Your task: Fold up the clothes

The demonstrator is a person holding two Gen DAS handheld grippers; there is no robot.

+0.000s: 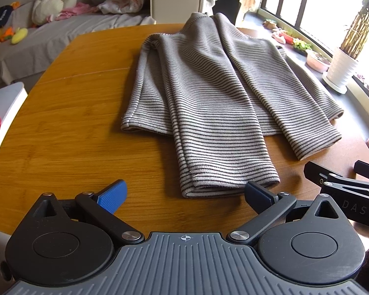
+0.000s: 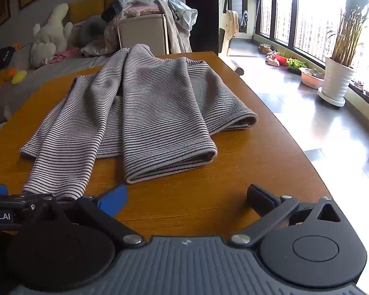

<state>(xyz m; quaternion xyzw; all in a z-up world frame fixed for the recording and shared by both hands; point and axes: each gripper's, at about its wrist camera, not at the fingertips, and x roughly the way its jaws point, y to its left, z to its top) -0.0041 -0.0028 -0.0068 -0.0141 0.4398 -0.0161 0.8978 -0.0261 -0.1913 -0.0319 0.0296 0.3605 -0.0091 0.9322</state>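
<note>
I have both claws drawn back to the near edge of the table (image 1: pixel 69 113), and neither is holding anything: the left claw (image 1: pixel 184 198) stands spread wide with its blue pad (image 1: pixel 113 195) and dark pad (image 1: pixel 258 195) well apart, and the right claw (image 2: pixel 187 200) is likewise released, with bare wood showing between its fingers. The striped garment (image 1: pixel 209 86) lies across the middle of the table and reaches toward the far edge, where its top end looks to drape over. It appears partly folded already, with both sleeves brought in over the body so they run lengthwise toward me. The left sleeve cuff (image 1: pixel 228 182) ends just in front of my left claw, close to its dark pad but not between the pads. In the right wrist view the other cuff (image 2: pixel 169 162) lies ahead of my right claw, apart from it, toward the near edge. I judge the sleeves are laid this way to narrow the garment into a long strip, so the remaining step is to bring one end over the other. Holding both claws open and low at the near edge makes sense for that, since each has a cuff or hem corner within reach. The fleece looks thick and soft, so I expect a pinch may gather several layers at once.
</note>
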